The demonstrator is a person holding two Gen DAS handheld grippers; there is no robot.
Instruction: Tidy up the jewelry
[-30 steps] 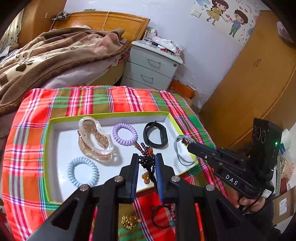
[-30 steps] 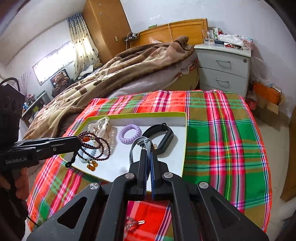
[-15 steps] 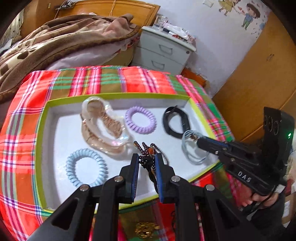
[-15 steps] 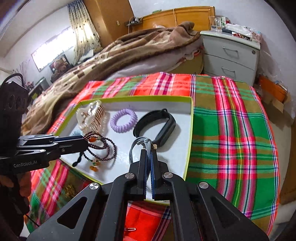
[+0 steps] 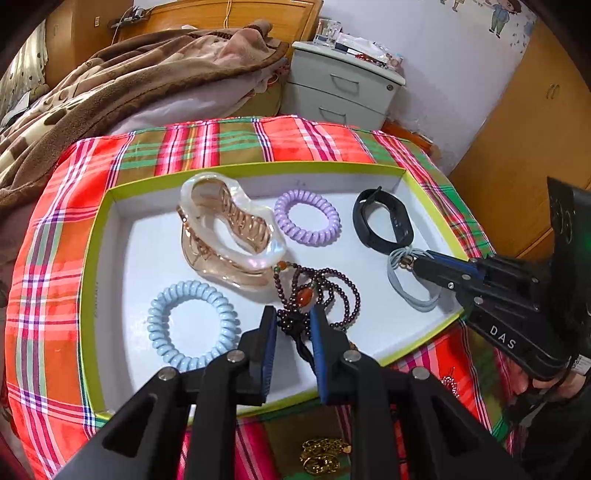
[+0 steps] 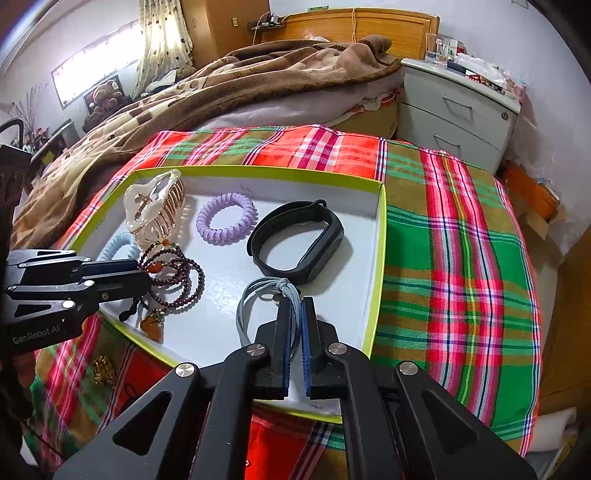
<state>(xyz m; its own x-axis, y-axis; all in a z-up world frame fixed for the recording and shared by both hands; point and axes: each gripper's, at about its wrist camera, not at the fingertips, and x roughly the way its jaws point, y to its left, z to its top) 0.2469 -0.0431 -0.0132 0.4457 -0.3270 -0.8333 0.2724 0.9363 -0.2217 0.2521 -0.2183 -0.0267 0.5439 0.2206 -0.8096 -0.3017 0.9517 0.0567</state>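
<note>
My left hand-held gripper [image 5: 293, 325] pinches beads [image 5: 317, 291], my right hand-held gripper [image 6: 294, 317] clamps a hairband [image 6: 258, 295], over the tray [image 6: 380, 236] on the plaid table [image 6: 461, 229] by the bed [image 6: 258, 77].

This was a bedroom in a home. A bed [image 6: 258, 85] with a rumpled brown blanket [image 5: 110, 85] and a wooden headboard [image 6: 354, 26] filled the upper left of both views. A grey nightstand [image 6: 461, 107] stood just beside it, upper right. A curtained window [image 6: 110, 62] showed at far left, cartoon stickers [image 5: 498, 14] on the wall at top right, and a wooden wardrobe [image 5: 524, 122] at right.
</note>
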